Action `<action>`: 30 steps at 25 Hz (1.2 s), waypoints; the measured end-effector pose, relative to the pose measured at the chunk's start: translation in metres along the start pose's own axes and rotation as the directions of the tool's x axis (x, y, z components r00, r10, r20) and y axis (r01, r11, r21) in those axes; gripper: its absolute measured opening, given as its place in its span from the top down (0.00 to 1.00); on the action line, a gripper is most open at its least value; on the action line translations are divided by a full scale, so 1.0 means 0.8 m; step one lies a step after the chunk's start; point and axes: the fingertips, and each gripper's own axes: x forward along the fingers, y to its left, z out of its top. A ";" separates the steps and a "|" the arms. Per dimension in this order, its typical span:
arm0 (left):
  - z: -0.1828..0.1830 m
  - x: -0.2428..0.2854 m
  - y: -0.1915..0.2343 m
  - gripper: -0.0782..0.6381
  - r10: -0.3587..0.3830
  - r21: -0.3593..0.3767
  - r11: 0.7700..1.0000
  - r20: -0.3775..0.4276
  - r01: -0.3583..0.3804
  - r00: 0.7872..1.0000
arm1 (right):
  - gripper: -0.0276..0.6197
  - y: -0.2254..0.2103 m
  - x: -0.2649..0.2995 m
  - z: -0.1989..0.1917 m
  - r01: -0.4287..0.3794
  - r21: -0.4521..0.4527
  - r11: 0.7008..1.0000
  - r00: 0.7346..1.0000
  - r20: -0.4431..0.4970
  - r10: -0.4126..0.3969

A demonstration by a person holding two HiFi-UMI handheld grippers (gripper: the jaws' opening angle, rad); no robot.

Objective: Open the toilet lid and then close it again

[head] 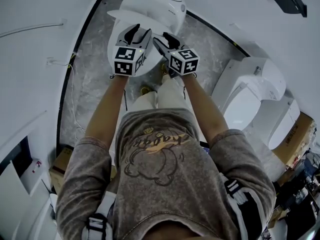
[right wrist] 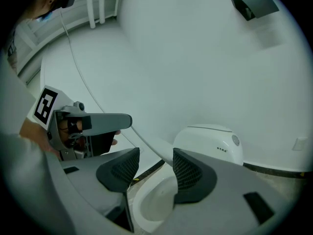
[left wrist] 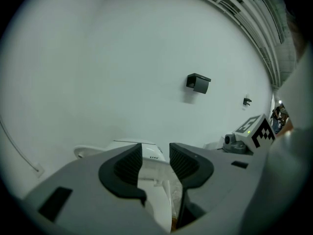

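Observation:
The white toilet (head: 156, 3) stands at the top of the head view, against the wall. Its lid (head: 120, 14) is raised, so the bowl (right wrist: 155, 202) lies uncovered. The lid's rim (right wrist: 149, 143) runs slantwise across the gap between my right jaws, and neither pad presses on it. My left gripper (head: 135, 34) hovers over the bowl's left side, jaws partly apart with nothing between them. The left gripper view shows only the tank (left wrist: 146, 153) beyond the gap. Just to its right, my right gripper (head: 164, 39) is open.
Two more white toilets (head: 250, 96) stand to the right, with a cardboard box (head: 296, 136) beyond them. A dark box (left wrist: 198, 82) is fixed high on the wall. A thin cable (right wrist: 73, 58) runs down the wall. The person's legs (head: 160, 96) stand before the bowl.

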 end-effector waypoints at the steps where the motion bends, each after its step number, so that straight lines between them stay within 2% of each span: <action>1: -0.009 -0.008 0.000 0.64 0.006 -0.006 1.000 -0.003 -0.006 1.000 | 0.60 0.006 0.000 -0.008 -0.003 -0.001 1.000 1.000 -0.008 0.003; 13: -0.118 -0.082 0.017 0.73 0.103 -0.097 0.990 -0.035 -0.106 0.994 | 0.62 0.059 0.005 -0.104 -0.055 -0.005 0.998 0.992 -0.117 0.054; 20: -0.196 -0.116 0.029 0.81 0.172 -0.141 0.973 -0.090 -0.183 0.981 | 0.65 0.080 0.010 -0.169 -0.074 -0.031 0.997 0.972 -0.224 0.065; 30: -0.321 -0.135 0.049 0.82 0.215 -0.208 0.943 -0.213 -0.260 0.953 | 0.72 0.088 0.035 -0.268 -0.104 -0.035 0.994 0.933 -0.349 0.085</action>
